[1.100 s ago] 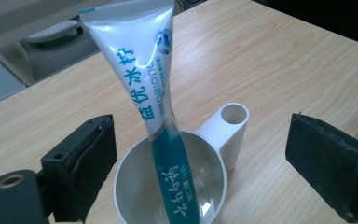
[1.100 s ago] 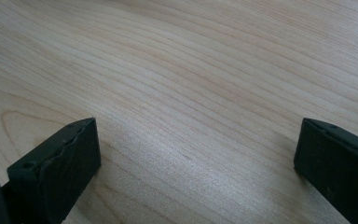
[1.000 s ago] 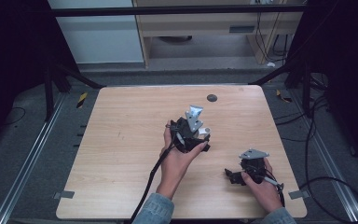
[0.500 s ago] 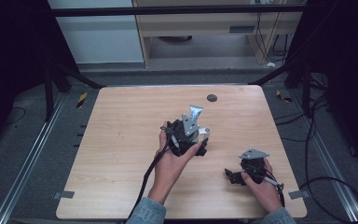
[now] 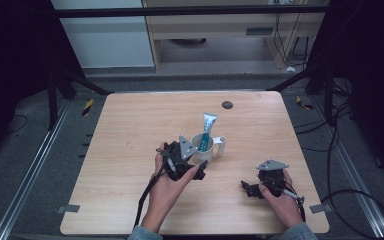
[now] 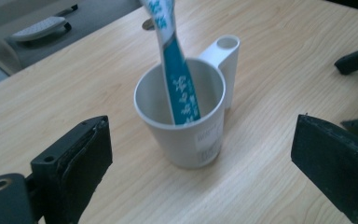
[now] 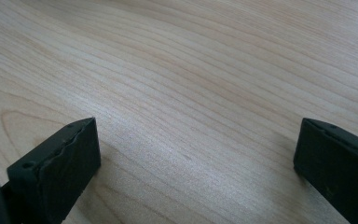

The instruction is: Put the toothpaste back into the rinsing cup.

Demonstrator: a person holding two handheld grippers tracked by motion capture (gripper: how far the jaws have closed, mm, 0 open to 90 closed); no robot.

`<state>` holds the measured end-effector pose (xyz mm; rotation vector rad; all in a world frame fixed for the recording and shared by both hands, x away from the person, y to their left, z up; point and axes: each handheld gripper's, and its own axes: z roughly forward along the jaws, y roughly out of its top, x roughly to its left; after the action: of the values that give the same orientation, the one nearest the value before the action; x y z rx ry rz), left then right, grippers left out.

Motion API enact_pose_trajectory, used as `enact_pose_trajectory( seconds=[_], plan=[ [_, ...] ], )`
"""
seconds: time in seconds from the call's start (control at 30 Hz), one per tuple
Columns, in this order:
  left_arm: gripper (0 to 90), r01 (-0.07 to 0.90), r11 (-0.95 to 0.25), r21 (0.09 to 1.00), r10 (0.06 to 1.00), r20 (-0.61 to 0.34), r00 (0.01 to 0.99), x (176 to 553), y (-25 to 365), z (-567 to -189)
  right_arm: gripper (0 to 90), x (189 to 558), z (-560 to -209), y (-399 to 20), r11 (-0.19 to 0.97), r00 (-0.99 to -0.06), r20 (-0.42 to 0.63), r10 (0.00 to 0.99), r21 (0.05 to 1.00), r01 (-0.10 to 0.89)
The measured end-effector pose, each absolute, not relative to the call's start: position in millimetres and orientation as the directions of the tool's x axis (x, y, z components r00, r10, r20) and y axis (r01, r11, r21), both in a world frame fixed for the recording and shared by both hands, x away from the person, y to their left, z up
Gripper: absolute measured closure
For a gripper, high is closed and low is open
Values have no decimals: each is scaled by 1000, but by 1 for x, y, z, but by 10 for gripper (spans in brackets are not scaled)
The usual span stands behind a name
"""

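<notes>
Two grippers are in my hands over a pale wooden table [image 5: 130, 165], which is the biggest thing before me and carries everything else. Next in size come my own tools: my left gripper [image 5: 200, 167] sits near the middle of the table, its jaws spread wide with nothing between the pads, and in the left gripper view the same gripper [image 6: 200, 172] frames the cup in the gap without touching it on either side. My right gripper [image 5: 246, 187] rests low toward four o'clock from the cup, well apart from it, and its jaws are also spread; in the right gripper view this gripper [image 7: 196, 168] has bare wood grain between its black pads. Smaller than the tools is the white cup [image 5: 201, 146], standing upright on the table just at one o'clock from my left gripper, with its handle [image 5: 221, 145] sticking out toward three o'clock in the high view. In the left gripper view the cup [image 6: 205, 140] shows a small label on its front wall. Inside it stands a blue and white toothpaste tube [image 5: 208, 127], tilted a little and rising well above the rim. Smallest is a dark round spot [image 5: 227, 104] on the table at twelve o'clock from the cup, well apart from it.
</notes>
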<state>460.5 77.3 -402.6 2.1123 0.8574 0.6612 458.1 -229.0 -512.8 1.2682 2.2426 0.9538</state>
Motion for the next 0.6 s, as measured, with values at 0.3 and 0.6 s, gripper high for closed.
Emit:
enact_pose_trajectory(
  seconds=[0.3,0.6],
  plan=[
    [49,427,-465,776,782,134,608,460,112,-427,7,458,-513,-229,358,-513,-5,858,722,592],
    [53,494,-385,779,845,82,529,461,157,-443,6,458,-513,-229,359,-513,-6,858,722,591]
  ],
)
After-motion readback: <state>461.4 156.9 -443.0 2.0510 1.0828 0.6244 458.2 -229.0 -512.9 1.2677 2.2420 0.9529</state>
